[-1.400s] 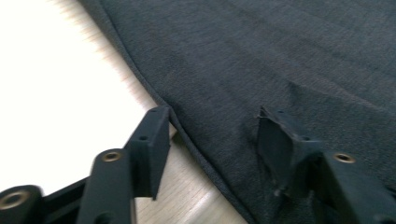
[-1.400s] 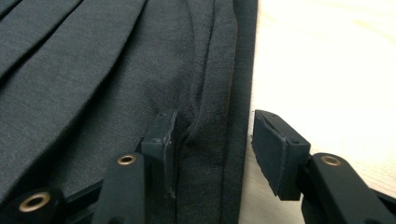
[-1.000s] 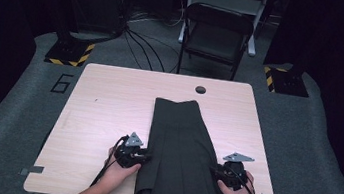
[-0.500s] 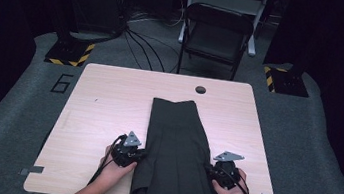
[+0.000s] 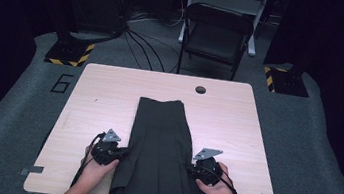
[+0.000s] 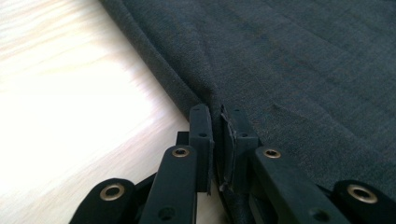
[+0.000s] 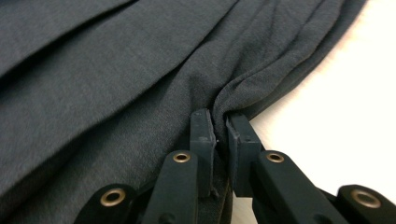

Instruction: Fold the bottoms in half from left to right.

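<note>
Two claws are set on one dark pleated skirt [image 5: 160, 151], which lies flat on the pale worktop [image 5: 237, 121], its long axis running from the near edge away toward the far side, narrow waistband far, wide hem near.

Left claw [image 5: 120, 151]: placed at the skirt's left side edge, low down toward the hem. In the left gripper view the jaws are seen nearly together, a fold of the grey cloth [image 6: 280, 70] pinched between them; they have just been closing on it. The cloth lies ahead and to the right of this claw [image 6: 217, 130], bare wood to its left.

Right claw [image 5: 193, 168]: placed at the opposite side edge, level with the left one. In the right gripper view [image 7: 218, 133] the jaws are clamped on gathered pleats [image 7: 140, 84], having just closed.

Judgement: both side edges are gripped at equal distance from the hem, neither hand nearer. A lift or fold along the long axis, hem carried toward the waistband, is probably what follows.
</note>
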Demonstrator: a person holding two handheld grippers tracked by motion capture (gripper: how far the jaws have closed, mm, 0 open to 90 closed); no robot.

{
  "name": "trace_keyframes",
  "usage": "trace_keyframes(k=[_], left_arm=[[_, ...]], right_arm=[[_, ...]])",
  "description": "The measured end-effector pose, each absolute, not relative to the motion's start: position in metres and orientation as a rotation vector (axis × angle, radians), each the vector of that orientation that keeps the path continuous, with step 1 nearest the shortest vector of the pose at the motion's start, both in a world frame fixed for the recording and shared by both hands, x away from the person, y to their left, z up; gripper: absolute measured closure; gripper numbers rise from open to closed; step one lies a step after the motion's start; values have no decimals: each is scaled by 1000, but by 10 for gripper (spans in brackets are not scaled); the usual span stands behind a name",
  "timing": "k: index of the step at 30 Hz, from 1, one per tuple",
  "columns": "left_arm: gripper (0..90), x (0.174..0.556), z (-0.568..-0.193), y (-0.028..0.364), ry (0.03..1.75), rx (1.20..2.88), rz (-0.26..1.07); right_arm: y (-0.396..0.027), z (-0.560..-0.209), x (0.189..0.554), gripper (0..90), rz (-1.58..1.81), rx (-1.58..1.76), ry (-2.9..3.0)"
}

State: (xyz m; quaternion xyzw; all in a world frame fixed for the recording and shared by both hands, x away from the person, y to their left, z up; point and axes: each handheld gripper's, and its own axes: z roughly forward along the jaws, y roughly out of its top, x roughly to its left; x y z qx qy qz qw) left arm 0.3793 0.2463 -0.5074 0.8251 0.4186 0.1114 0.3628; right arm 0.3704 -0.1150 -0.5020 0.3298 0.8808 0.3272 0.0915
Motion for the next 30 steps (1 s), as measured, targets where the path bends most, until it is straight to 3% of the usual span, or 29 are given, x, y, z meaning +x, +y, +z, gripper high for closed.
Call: trace_keyframes(k=[20, 23, 30], left_arm=[[830, 376, -507, 258, 1108, 2122, 239], [818, 377, -506, 259, 1111, 2124, 225], [693, 376, -504, 257, 1099, 2105, 278]], right_arm=[[-105, -501, 356, 831, 1019, 840, 2752], [-107, -501, 356, 777, 1031, 852, 2749], [-113, -495, 359, 642, 1099, 887, 2676]])
